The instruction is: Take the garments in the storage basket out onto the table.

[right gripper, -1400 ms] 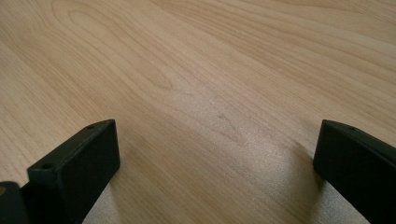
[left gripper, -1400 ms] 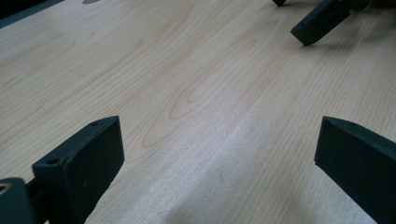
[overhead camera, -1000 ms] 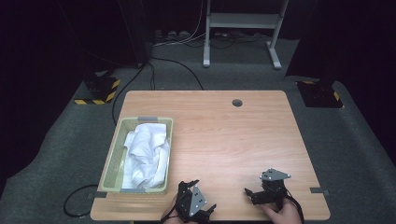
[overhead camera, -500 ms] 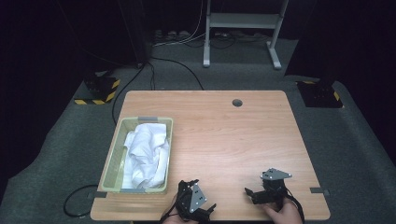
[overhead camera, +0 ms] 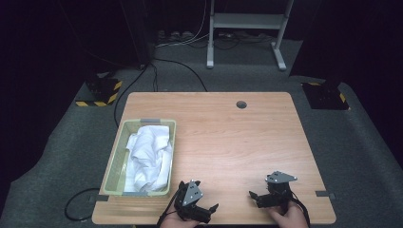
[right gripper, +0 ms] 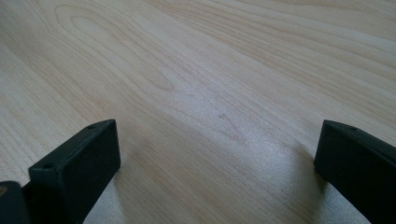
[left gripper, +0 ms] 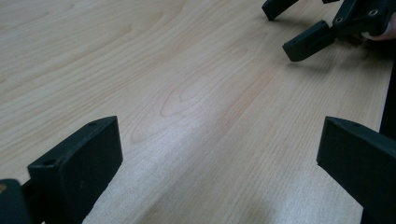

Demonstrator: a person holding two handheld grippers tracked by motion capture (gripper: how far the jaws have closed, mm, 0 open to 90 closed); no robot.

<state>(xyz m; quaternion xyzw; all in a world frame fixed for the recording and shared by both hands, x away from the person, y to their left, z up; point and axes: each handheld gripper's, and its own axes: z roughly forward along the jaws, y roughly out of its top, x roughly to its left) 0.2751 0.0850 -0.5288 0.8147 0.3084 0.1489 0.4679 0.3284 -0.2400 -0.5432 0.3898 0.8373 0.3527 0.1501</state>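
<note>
While both grippers are idling at the near edge of the worktop (overhead camera: 228, 137), I am keeping the left gripper (overhead camera: 203, 212) at 6 o'clock and the right gripper (overhead camera: 255, 197) at 5, fingers spread wide on nothing. White cloth (overhead camera: 148, 156) is lying bunched in the green basket (overhead camera: 113, 161) at 8 o'clock, likely my next reach.

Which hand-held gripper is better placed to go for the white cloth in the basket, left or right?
Left, probably. The left hand-held gripper sits at the near edge just beside the green basket holding the white cloth. The right hand-held gripper is farther across the table. Both have jaws open and empty.
</note>
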